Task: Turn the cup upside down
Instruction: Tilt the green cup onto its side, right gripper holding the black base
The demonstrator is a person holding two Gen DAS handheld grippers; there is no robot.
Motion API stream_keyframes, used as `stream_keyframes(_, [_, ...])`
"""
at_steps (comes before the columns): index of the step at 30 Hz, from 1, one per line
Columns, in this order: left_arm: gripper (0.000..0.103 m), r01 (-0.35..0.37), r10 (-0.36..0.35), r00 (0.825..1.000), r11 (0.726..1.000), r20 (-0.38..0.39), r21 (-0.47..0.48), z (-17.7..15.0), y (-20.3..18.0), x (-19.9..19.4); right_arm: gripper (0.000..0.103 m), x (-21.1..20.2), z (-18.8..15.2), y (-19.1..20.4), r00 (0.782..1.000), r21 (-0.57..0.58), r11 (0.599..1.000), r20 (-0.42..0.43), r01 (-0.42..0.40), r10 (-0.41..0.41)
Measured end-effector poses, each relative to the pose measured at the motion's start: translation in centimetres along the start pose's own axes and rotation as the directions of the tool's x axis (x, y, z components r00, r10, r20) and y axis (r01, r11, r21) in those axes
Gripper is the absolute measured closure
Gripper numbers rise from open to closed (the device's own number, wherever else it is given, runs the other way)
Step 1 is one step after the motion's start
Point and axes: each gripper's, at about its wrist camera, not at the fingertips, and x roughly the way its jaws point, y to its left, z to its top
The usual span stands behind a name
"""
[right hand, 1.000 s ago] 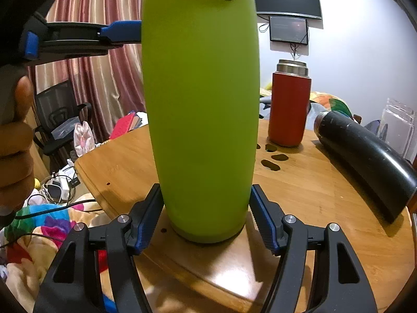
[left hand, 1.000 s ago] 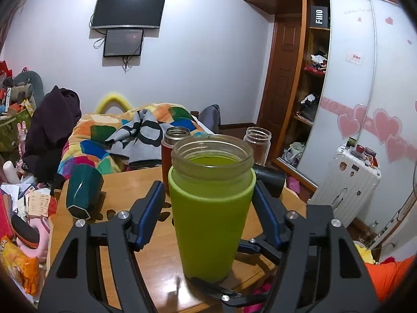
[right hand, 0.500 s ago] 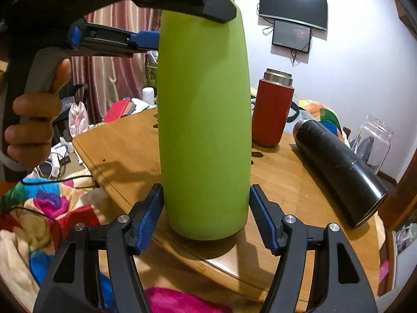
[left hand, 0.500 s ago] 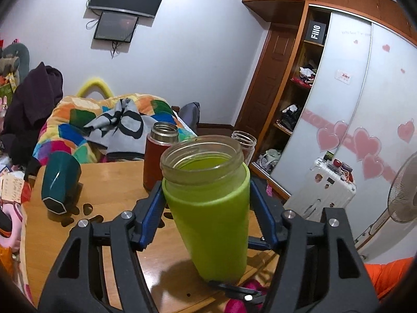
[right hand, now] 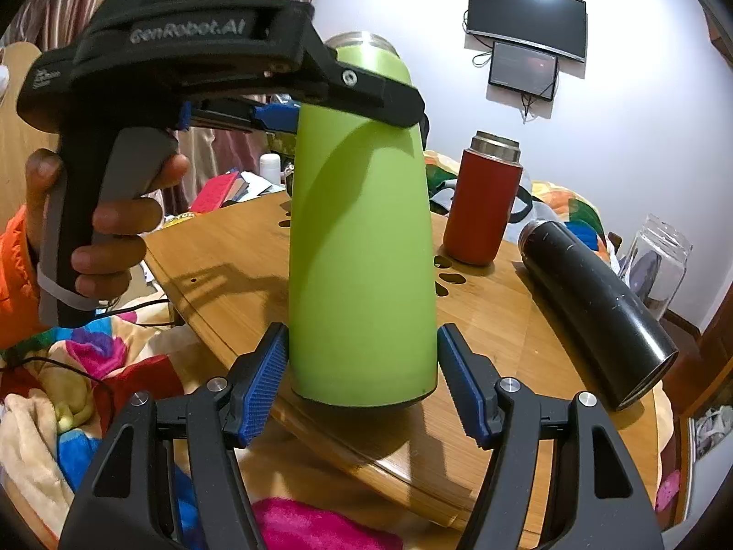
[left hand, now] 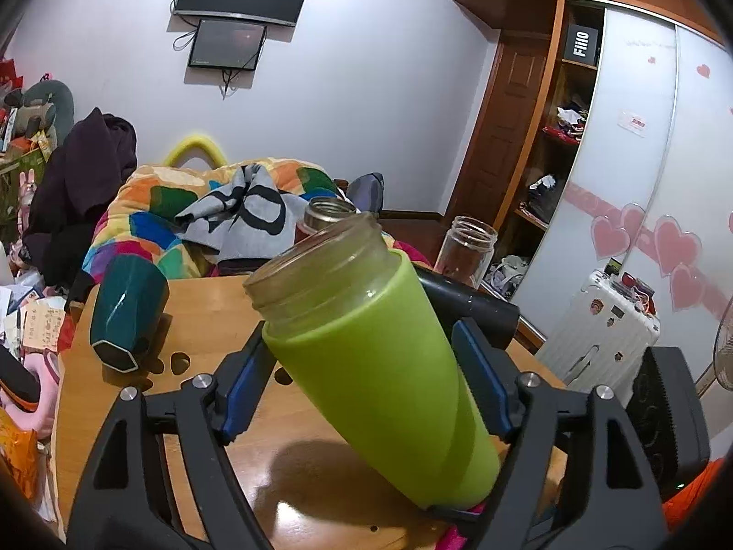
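A tall green cup (left hand: 380, 366) with a clear glass rim is held off the wooden table (left hand: 201, 316) and tilted, its mouth leaning to the left and away. My left gripper (left hand: 366, 366) is shut on its upper body. In the right wrist view the green cup (right hand: 362, 247) fills the middle, with its base lifted clear of the table (right hand: 527, 357). My right gripper (right hand: 364, 380) has its blue pads (right hand: 261, 380) on both sides of the cup's base, the left one touching and the right one a hair off.
On the table are a red flask (right hand: 481, 211), a black bottle lying on its side (right hand: 595, 307), a clear glass jar (right hand: 659, 266) and a dark teal cup (left hand: 126, 311) tipped over. A bed with a colourful quilt (left hand: 192, 211) lies behind the table.
The green cup has been lifted off the table and tilted from upright to leaning. The left gripper has closed on it. The right gripper's view has backed off slightly.
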Motion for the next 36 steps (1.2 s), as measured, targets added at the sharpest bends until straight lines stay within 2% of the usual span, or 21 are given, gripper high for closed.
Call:
stream_keyframes(11, [0.019,0.033,-0.034,0.999,0.997,-0.013,-0.071,-0.6,1.7,1.1,0.040,-0.4,0.1,0.0,1.000,-0.032,0.999,-0.002,-0.004,0.004])
stream_keyframes(19, [0.015,0.062,-0.074,0.996,0.979,-0.055,-0.195,-1.6,3.9,2.3,0.040,-0.7,0.1,0.0,1.000,-0.056,0.998,-0.006,-0.019,0.019])
stream_keyframes(22, [0.013,0.012,-0.028,0.996,0.980,-0.079,-0.197,-1.9,4.2,2.7,0.041,-0.7,0.2,0.1,1.000,-0.064,0.998,-0.006,-0.020,0.020])
stream_keyframes(36, [0.013,0.042,-0.119,0.980,0.908,-0.160,-0.417,-4.1,8.0,4.5,0.041,-0.3,0.2,0.0,0.998,-0.063,0.996,0.000,-0.056,0.057])
